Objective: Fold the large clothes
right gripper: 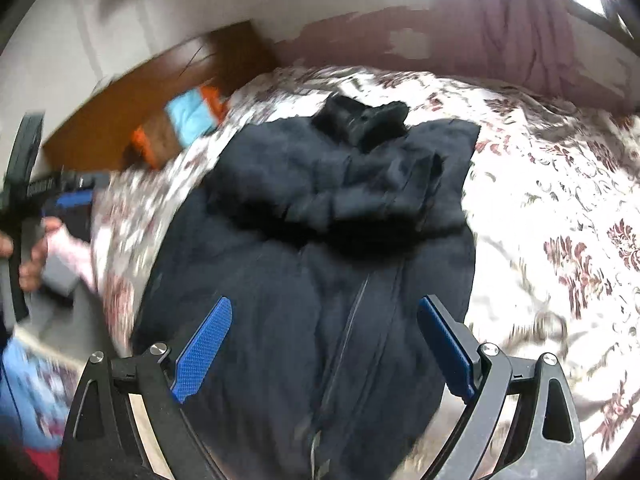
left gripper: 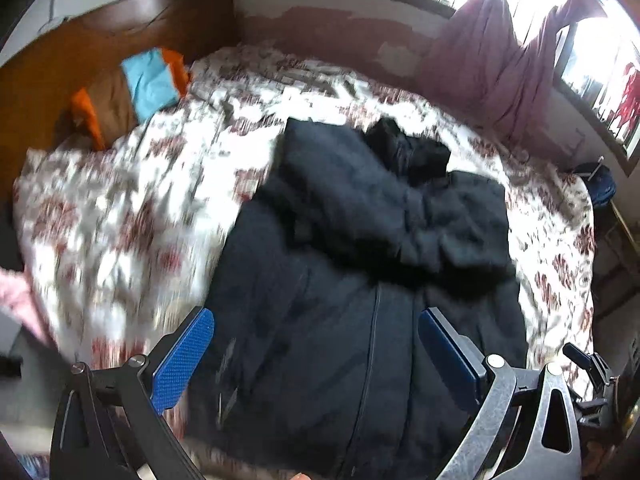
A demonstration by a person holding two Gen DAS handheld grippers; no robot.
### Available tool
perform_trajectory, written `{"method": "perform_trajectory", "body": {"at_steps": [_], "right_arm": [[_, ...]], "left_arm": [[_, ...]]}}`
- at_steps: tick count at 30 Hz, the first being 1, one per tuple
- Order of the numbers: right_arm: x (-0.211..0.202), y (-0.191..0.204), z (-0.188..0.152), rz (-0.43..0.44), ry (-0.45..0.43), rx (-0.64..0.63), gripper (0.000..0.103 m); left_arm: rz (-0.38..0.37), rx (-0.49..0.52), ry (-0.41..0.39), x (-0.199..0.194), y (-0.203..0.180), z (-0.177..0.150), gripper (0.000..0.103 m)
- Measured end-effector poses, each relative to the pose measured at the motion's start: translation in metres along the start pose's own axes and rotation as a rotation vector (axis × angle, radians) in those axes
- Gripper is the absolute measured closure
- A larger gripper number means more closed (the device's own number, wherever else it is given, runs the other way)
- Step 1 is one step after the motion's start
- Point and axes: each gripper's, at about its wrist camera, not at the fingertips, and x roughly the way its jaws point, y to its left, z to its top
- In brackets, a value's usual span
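Observation:
A large dark navy jacket (left gripper: pixel 340 320) lies on the floral bed cover (left gripper: pixel 132 208), front zipper up, with its sleeves folded across the upper part and a black furry hood at the far end. My left gripper (left gripper: pixel 316 336) is open and empty, just above the jacket's near hem. In the right wrist view the same jacket (right gripper: pixel 288 300) fills the middle, and my right gripper (right gripper: pixel 324 328) is open and empty above its lower half. The left gripper (right gripper: pixel 68 200) also shows at the far left there, held in a hand.
A wooden headboard (left gripper: pixel 80 52) with a blue, orange and brown pillow (left gripper: pixel 136 92) stands at the far left. Mauve curtains (left gripper: pixel 504 64) hang by bright windows on the right. The floral cover (right gripper: pixel 552 216) extends right of the jacket.

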Motion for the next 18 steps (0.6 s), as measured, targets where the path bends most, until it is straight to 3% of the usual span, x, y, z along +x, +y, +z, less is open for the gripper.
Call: {"method": "perform_trajectory", "body": {"at_steps": [5, 8, 10, 14, 18], "right_arm": [[0.057, -0.032, 0.081, -0.028, -0.109, 0.146, 0.012], [0.107, -0.046, 0.127, -0.088, -0.196, 0.231, 0.014], [0.142, -0.051, 0.151, -0.107, -0.242, 0.273, 0.026], [0.220, -0.058, 0.204, -0.167, -0.297, 0.293, 0.041], [0.290, -0.075, 0.240, -0.157, -0.317, 0.338, 0.053]], "left_arm": [[0.041, 0.060, -0.113, 0.050, -0.023, 0.078, 0.000], [-0.009, 0.046, -0.163, 0.106, -0.037, 0.124, 0.000], [-0.049, 0.016, -0.189, 0.142, -0.045, 0.145, 0.000], [-0.140, -0.020, -0.202, 0.218, -0.064, 0.177, 0.000], [-0.122, 0.001, -0.236, 0.280, -0.083, 0.202, 0.001]]}}
